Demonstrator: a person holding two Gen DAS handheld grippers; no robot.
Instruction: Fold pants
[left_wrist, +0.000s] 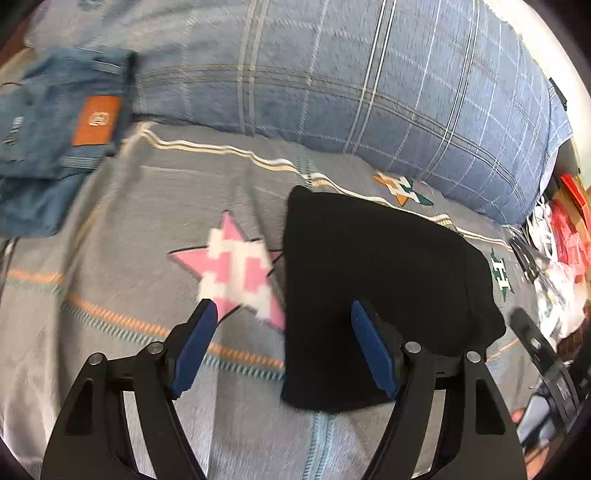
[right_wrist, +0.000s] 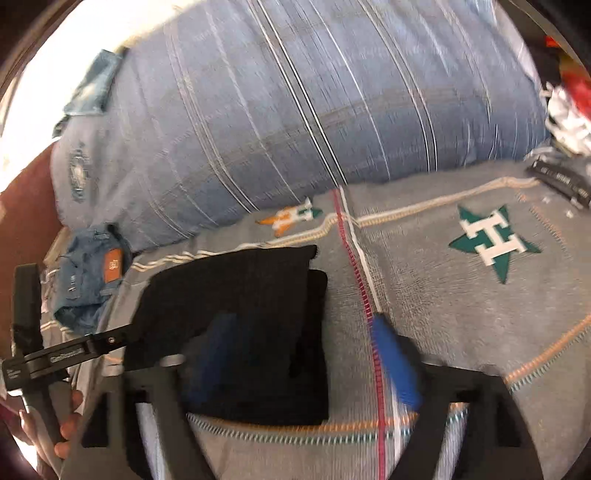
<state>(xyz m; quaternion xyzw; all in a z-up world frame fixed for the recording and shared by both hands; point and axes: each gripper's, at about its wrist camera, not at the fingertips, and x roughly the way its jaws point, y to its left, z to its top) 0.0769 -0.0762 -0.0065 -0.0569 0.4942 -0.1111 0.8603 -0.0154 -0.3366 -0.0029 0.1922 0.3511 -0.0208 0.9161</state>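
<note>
Black pants lie folded into a compact rectangle on a grey bed cover with star patches. Both the left gripper and right gripper hover above with jaws wide, holding nothing. Folded jeans lie beside a blue plaid pillow.

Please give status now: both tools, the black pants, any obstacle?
Left tool open, empty. Right tool open, empty. Black pants folded flat on the bed cover, not held. Jeans lie apart at the side; nothing blocks.
</note>
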